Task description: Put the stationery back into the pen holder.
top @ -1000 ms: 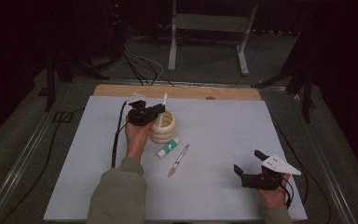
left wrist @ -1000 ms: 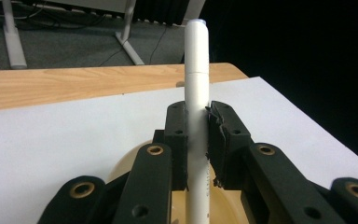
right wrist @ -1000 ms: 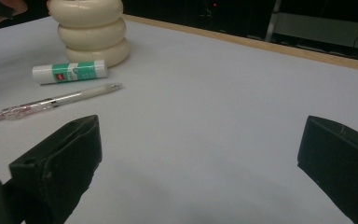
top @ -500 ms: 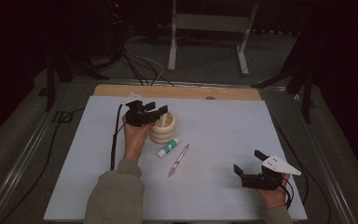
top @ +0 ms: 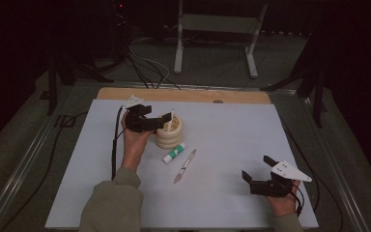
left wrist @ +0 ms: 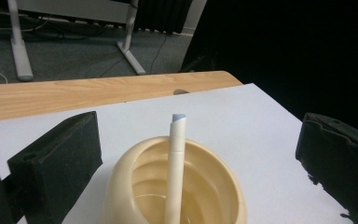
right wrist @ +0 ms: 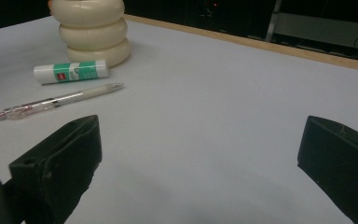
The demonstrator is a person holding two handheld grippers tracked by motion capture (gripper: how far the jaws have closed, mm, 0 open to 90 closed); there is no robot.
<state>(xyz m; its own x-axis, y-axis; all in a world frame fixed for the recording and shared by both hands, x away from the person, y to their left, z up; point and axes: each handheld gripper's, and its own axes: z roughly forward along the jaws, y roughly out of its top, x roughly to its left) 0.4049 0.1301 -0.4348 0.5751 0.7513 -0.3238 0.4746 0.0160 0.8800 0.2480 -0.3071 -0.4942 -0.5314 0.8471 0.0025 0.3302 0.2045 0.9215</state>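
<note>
A cream ribbed cup (top: 170,135) (left wrist: 135,186) stands left of the table's middle, and a white pen (top: 172,116) (left wrist: 175,158) leans upright inside it. My left gripper (top: 160,123) (left wrist: 200,144) is at the cup's left rim. Its jaws have just been opening and now stand wide on either side of the pen, apart from it. A green and white glue stick (top: 173,153) (right wrist: 70,71) and a clear pen (top: 185,166) (right wrist: 58,100) lie in front of the cup. My right gripper (top: 257,168) (right wrist: 200,154) rests open at the near right, with nothing between its jaws.
A white sheet (top: 232,125) covers the table, with a wooden strip (top: 188,95) along its far edge. The left gripper's cable (top: 114,150) trails down the left side. A metal stand (top: 178,48) and loose cables are on the floor beyond the table.
The left gripper was shut on the white pen above the cup. It has let go, the pen now stands in the cup, and the hand has drawn back left. The right hand has kept still.
</note>
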